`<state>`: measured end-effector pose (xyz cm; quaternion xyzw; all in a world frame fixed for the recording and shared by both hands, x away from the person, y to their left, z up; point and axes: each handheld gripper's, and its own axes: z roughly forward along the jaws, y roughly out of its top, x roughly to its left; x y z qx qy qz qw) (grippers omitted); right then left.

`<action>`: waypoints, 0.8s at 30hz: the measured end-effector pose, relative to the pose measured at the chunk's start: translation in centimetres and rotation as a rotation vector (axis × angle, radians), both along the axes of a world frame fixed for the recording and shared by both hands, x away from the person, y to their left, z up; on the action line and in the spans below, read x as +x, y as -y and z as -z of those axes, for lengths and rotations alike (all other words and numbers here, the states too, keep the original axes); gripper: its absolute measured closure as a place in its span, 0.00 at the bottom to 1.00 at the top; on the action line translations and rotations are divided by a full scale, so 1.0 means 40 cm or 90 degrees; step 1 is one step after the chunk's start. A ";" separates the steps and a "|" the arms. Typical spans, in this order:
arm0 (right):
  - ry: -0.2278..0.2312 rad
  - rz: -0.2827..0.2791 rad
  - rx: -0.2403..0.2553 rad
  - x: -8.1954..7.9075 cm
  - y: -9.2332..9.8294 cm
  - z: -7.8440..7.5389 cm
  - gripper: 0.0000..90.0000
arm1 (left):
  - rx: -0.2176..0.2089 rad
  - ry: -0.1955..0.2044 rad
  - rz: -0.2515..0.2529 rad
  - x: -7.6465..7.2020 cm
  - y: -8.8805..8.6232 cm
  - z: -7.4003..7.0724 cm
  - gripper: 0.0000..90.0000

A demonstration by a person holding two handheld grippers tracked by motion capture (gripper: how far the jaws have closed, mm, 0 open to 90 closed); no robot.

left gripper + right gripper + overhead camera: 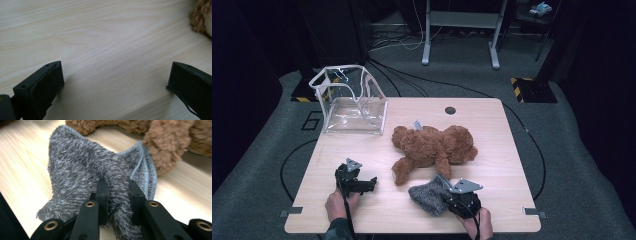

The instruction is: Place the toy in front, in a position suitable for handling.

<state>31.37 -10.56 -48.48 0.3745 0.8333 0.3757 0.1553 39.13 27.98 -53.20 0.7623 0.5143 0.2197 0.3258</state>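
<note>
On the table (492, 120): one teddy bear (432, 146), one clear bag (352, 102) (far left); right gripper (117, 195) jaws clamp one grey cloth (82, 162) touching the bear; left gripper (115, 82) jaws apart.

Left tongs (371, 183) gape wide; right tongs (117, 195) are clamped tight.

This looks like a lab or recording studio room rather than a home. A light wooden table (492, 115) stands alone on grey carpet (262, 180), with dark, unlit walls around it. Black cables (532, 145) loop across the carpet on both sides of the table and run off behind it. Beyond the table's far edge stand the grey metal legs of a frame or desk (462, 30). To the table's far left and far right sit black bases edged with yellow-and-black hazard tape (532, 90), like stands for equipment.
</note>
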 end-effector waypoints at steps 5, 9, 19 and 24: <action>0.023 0.016 0.002 -0.010 0.030 -0.021 0.84 | 0.000 0.000 0.000 0.000 0.000 0.000 0.00; 0.033 0.033 -0.003 -0.012 0.061 -0.036 0.84 | 0.000 0.000 0.000 0.000 0.000 0.000 0.00; 0.048 0.096 -0.003 -0.015 0.146 -0.054 0.84 | 0.000 0.000 0.000 0.000 0.000 0.000 0.00; 0.058 0.130 -0.008 -0.014 0.195 -0.064 0.84 | 0.000 0.000 0.000 0.000 0.000 0.000 0.00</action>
